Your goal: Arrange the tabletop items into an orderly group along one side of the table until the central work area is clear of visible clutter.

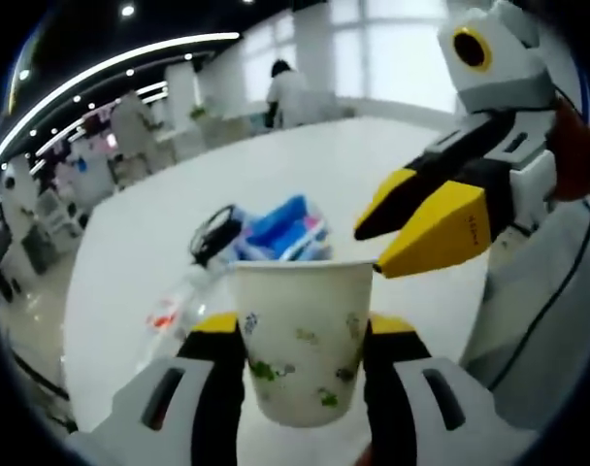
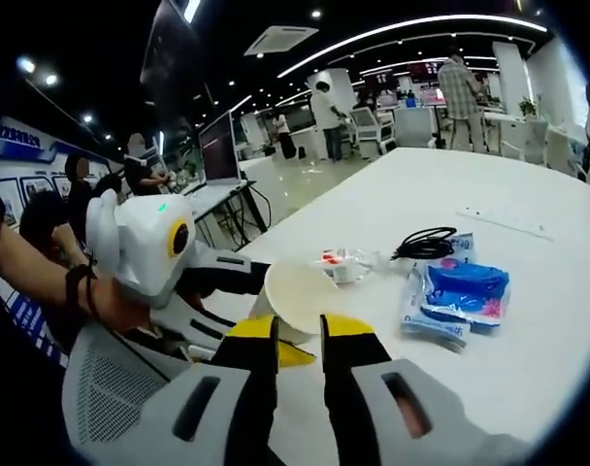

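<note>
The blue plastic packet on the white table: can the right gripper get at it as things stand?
Probably yes. In the right gripper view, bare white table lies between the right gripper and the blue plastic packet. The white paper cup in the left gripper sits off to the side.

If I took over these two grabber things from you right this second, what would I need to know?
Left gripper: shut on the paper cup, held upright over the white table.
Right gripper: jaws nearly together, nothing between them, tips by the cup's rim.
Mid-table, loosely clustered: blue packets, a black cable, a clear wrapper with red print.
Done: cup picked up.
Left: set the cup at one side, then move the rest beside it.
</note>
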`<state>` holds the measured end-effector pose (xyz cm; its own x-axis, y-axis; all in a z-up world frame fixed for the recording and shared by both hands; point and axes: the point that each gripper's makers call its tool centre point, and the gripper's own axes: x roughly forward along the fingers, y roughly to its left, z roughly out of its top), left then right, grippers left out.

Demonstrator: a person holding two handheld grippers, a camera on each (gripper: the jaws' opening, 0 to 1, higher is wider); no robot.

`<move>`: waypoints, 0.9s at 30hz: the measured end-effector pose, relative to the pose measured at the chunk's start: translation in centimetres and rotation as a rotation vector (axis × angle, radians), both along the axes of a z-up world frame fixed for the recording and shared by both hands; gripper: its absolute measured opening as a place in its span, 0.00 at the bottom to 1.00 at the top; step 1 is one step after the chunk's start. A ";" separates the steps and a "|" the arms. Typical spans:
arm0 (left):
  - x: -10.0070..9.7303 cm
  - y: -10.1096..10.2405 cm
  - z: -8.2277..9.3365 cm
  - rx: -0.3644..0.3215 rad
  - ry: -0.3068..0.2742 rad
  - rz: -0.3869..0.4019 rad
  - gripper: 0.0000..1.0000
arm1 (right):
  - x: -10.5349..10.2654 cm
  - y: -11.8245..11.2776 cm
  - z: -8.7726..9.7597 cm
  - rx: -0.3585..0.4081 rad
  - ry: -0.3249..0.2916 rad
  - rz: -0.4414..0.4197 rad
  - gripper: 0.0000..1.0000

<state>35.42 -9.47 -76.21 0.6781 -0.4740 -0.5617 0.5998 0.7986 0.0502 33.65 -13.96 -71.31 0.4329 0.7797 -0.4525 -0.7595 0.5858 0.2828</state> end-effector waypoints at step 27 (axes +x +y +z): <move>0.5 4.2 0.6 -0.022 -0.041 0.134 0.44 | -0.7 0.6 0.9 0.005 -0.026 0.035 0.18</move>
